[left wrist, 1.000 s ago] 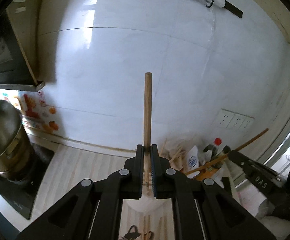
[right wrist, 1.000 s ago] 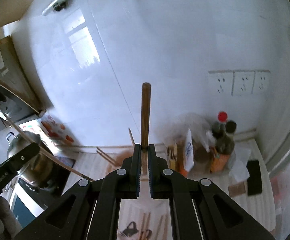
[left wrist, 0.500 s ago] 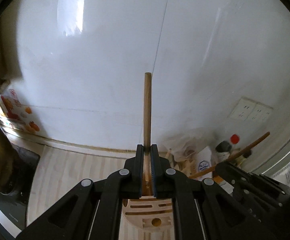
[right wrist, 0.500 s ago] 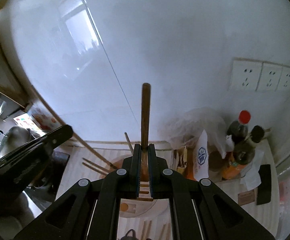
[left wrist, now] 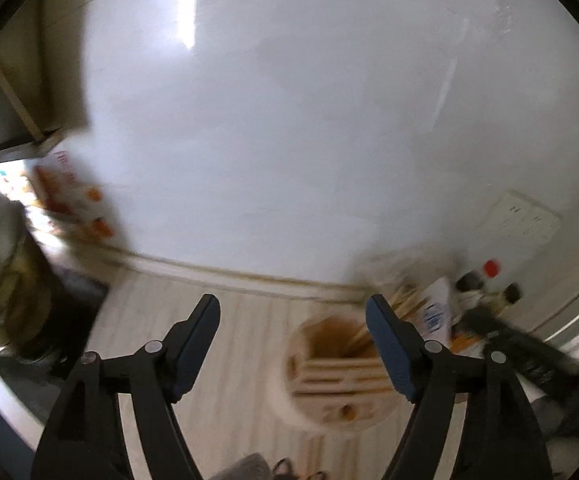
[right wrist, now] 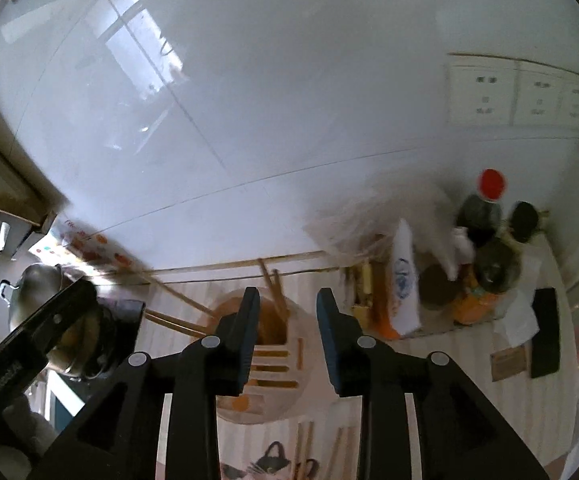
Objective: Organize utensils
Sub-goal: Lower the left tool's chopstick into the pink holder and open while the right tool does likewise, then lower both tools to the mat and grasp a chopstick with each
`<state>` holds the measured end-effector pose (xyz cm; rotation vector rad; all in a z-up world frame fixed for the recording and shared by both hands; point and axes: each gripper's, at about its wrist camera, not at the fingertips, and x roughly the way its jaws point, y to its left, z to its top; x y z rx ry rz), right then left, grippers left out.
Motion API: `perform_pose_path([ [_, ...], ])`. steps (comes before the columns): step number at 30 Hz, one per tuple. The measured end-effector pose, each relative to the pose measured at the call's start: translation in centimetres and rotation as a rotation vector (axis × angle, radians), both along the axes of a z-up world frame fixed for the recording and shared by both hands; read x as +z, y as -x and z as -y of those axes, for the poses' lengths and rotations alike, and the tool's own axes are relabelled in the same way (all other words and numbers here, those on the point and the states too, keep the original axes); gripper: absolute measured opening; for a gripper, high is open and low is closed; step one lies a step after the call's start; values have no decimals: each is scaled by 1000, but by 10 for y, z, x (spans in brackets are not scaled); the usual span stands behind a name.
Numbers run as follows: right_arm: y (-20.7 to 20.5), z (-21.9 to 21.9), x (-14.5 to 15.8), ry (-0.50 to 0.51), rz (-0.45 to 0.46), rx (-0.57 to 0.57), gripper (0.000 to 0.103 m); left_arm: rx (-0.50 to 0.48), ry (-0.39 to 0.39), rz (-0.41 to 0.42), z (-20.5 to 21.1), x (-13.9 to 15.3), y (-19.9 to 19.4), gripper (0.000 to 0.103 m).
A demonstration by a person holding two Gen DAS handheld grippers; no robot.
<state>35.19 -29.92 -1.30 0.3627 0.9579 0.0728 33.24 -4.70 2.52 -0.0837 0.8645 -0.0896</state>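
Note:
A round wooden utensil holder (left wrist: 317, 400) stands on the pale striped counter, with slots on top and a deep cup at the back. Wooden handles (left wrist: 363, 338) lean out of that cup. My left gripper (left wrist: 291, 308) hovers above and left of the holder; its jaws are opening wide with nothing between them. My right gripper (right wrist: 287, 300) hangs right over the holder (right wrist: 289, 396), jaws opening, with no pad touching the wooden handles (right wrist: 275, 292) in the cup below. A finger (right wrist: 61, 312) of the left gripper shows at the left of the right wrist view.
A steel pot (right wrist: 35, 284) sits on a black stove (left wrist: 77, 320) at the left. Dark bottles (right wrist: 481, 216), a white bag (right wrist: 403, 280) and packets crowd the right corner under wall sockets (right wrist: 517, 96). A cat-print cloth (right wrist: 273, 464) with wooden sticks lies near the front.
Both grippers were shut on upright wooden handles; both have let go and opened. The handles have left the jaws, and both views have sunk toward the holder.

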Motion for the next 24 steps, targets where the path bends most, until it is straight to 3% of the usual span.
perform_pose_path([
  [2, 10, 6, -1, 14, 1, -30, 39, 23, -30, -5, -10, -7, 10, 87],
  [3, 15, 9, -3, 21, -4, -44, 40, 39, -45, -2, -15, -13, 16, 98],
  [4, 20, 12, -5, 28, -12, -55, 42, 51, -54, 2, -19, -17, 20, 102],
  [7, 38, 13, -20, 41, -42, -75, 47, 75, -80, -9, -27, -34, 31, 103],
  [13, 69, 11, -62, 54, -75, -77, 76, 60, -130, -101, -25, -85, 50, 103],
  [16, 83, 6, -89, 79, -106, -73, 76, 51, -160, -156, -23, -116, 61, 103],
  [24, 111, -4, -183, 85, -327, -38, 76, 23, -245, -365, -12, -218, 87, 103],
])
